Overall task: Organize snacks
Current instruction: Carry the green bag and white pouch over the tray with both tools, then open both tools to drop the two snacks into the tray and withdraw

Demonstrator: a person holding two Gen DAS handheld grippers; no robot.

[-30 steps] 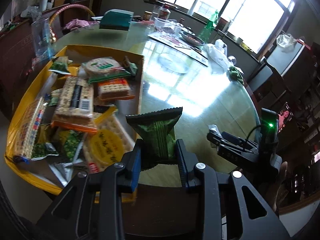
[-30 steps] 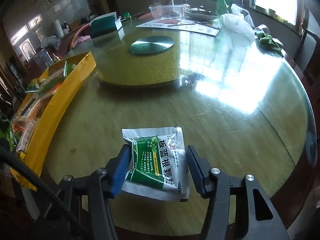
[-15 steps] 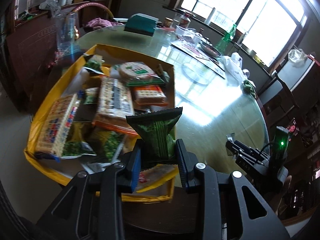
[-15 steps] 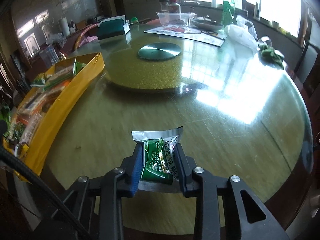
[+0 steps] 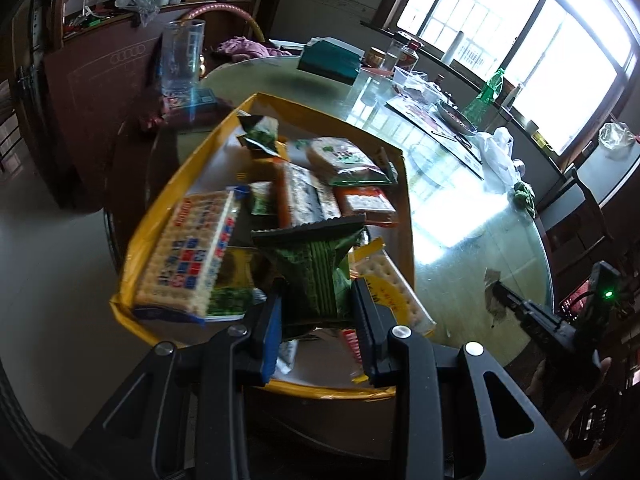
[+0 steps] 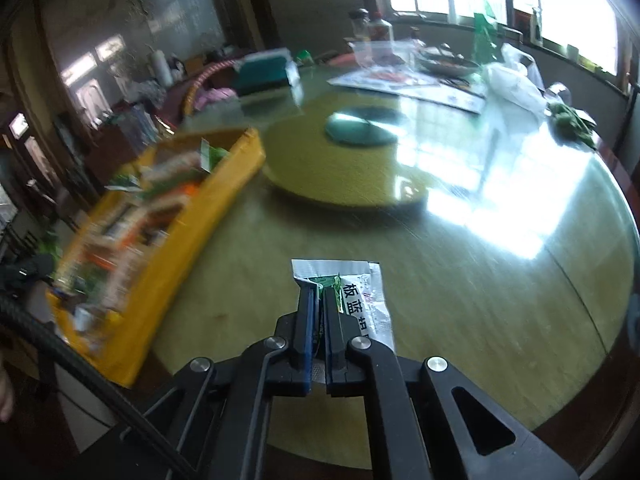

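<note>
Green snack pack (image 5: 316, 276): I see it clamped upright between my left pads, its serrated top edge spread wide above them, hanging over the near end of the yellow box.
Left hand-held gripper (image 5: 317, 312): narrow, both pads pressing the sides of the green snack pack.
White and green sachet (image 6: 362, 300): I have it pinched at its left part, the rest sticking out to the right with black characters showing; it hangs over the bench near the front rim.
Right hand-held gripper (image 6: 319, 312): jaws drawn nearly together on the white and green sachet; in the left wrist view I see this gripper (image 5: 520, 312) low at the right, a green light lit on it.
Yellow box (image 5: 404, 216): sits on the bench at its left edge, crowded with packets; in the right wrist view it is blurred (image 6: 188, 232).
Cracker packet (image 5: 188, 256): large, with red and blue squares, lying along the box's left side.
Round cracker packet (image 5: 340, 158): at the far end of the box, green trim.
Orange packet (image 5: 366, 204): just in front of the round one.
Bench (image 6: 460, 280): round, glossy green top, strong window glare on its right half.
Turntable (image 6: 344, 176): raised disc in the middle of the bench, beyond the sachet.
Teal box (image 5: 330, 62): at the far rim of the bench.
</note>
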